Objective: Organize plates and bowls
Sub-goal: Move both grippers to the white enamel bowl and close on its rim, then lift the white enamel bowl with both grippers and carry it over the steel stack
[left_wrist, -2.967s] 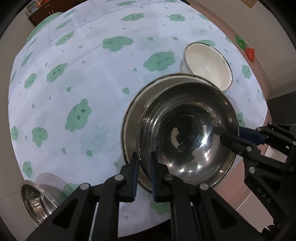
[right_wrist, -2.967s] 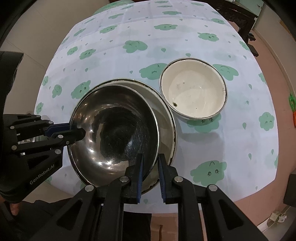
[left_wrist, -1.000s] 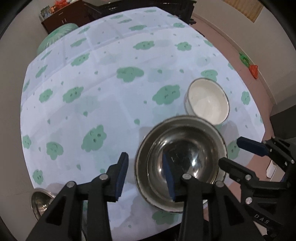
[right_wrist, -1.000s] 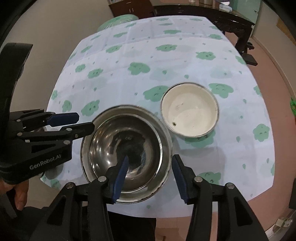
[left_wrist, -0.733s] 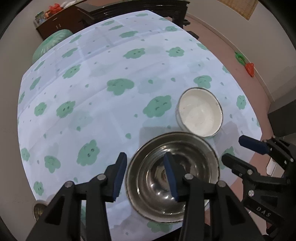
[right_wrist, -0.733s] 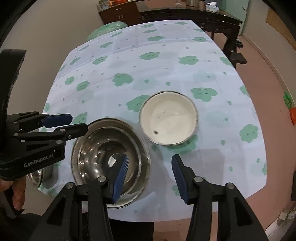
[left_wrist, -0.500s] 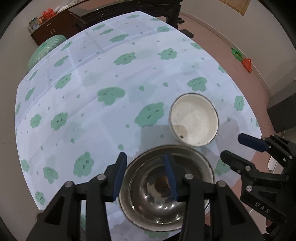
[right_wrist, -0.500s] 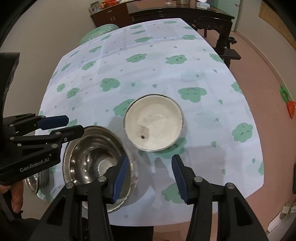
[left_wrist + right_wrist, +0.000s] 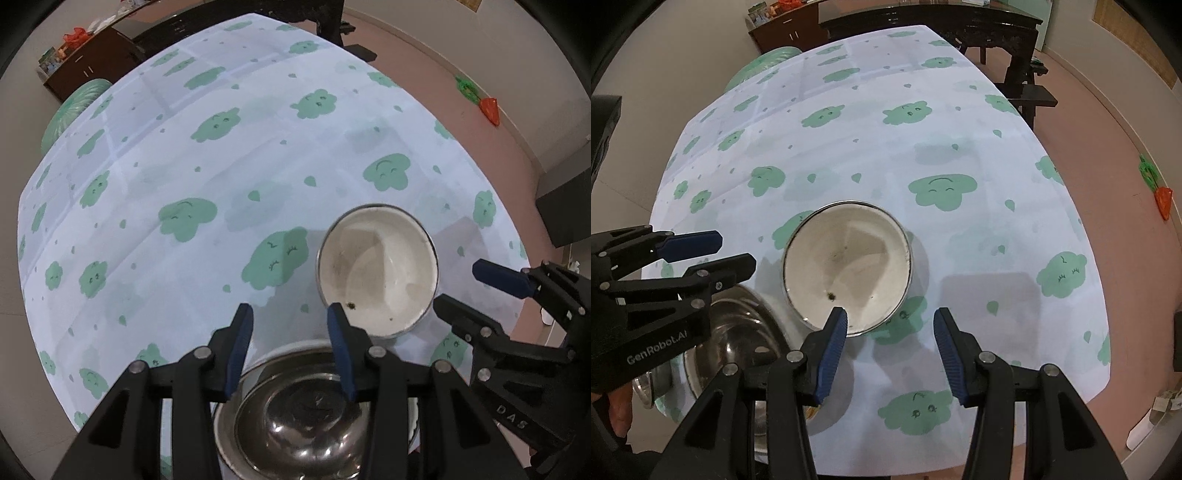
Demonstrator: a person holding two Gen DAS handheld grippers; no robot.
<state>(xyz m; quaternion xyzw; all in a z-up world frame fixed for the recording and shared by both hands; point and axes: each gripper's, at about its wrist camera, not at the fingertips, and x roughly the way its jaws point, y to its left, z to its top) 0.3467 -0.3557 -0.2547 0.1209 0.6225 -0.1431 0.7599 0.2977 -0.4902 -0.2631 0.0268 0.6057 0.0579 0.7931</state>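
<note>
A: Worktop first. What's on it?

B: Steel bowl nested in a plate at the near edge. White bowl just beyond, to its right, upright, round so no long axis.

A: Tools?

B: 2, both part open and empty. Right tool sits just short of the white bowl, nearer; left tool hovers over the steel bowl.

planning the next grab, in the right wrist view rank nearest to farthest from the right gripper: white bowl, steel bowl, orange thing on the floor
From the right gripper:
1. White bowl, just ahead, by its left finger.
2. Steel bowl, lower left, under the left gripper.
3. Orange thing, far right on the floor.
</note>
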